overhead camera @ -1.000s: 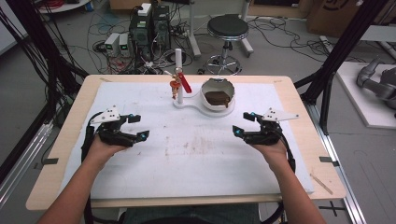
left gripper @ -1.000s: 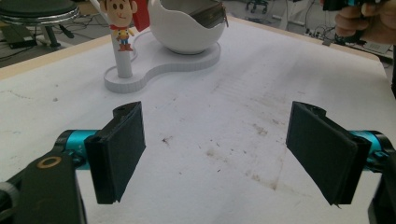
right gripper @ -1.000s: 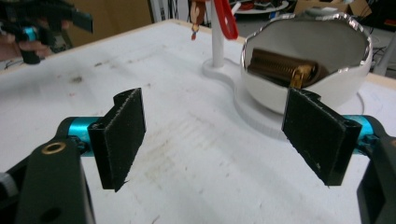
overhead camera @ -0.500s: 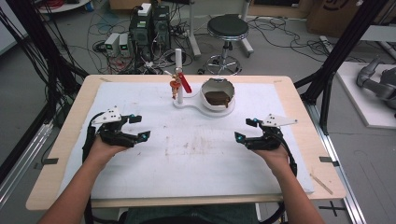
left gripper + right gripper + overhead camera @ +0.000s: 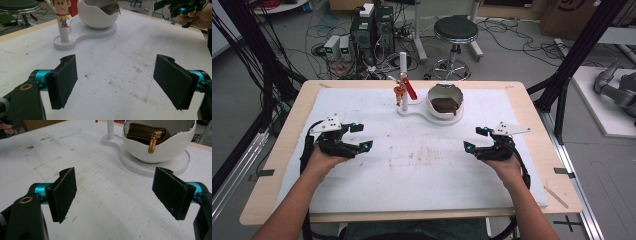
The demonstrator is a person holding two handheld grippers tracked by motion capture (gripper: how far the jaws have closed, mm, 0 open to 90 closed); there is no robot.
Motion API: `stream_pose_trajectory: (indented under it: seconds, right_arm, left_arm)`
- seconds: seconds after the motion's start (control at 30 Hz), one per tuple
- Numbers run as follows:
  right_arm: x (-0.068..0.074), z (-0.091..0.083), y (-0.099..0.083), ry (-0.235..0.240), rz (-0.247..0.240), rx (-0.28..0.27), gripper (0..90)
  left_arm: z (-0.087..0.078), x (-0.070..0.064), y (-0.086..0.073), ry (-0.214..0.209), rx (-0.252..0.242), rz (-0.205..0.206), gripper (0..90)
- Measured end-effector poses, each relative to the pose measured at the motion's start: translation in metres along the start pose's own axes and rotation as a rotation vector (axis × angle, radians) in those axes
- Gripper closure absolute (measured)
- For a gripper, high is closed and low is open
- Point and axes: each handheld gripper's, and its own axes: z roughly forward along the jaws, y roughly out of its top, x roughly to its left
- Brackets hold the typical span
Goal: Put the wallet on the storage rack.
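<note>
Centrally at the table's far edge sits one white egg-shaped bowl (image 5: 445, 101), holding one brown zippered pouch (image 5: 145, 133) whose gold pull hangs over the rim, likely left within easy reach. The bowl shares a white base (image 5: 82, 33) with one post (image 5: 403, 80) carrying one small cowboy figurine (image 5: 61, 11). Nearer the person, the left gripper (image 5: 357, 136) and right gripper (image 5: 476, 139) hover well apart over the white mat (image 5: 422, 165), jaws spread wide and empty, seemingly poised for a start.

A wooden table (image 5: 272, 165) carries a stained white mat (image 5: 422, 165) bearing a white stand (image 5: 424, 111).
</note>
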Motion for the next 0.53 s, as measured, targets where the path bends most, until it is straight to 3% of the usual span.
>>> stream_pose_trajectory:
  seconds: [0.53]
  right_arm:
    - [-0.0015, -0.0017, 0.0001, -0.006, 0.006, -0.011, 20.0]
  left_arm:
    - [0.0006, -0.0001, -0.0001, -0.001, 0.002, -0.003, 19.4]
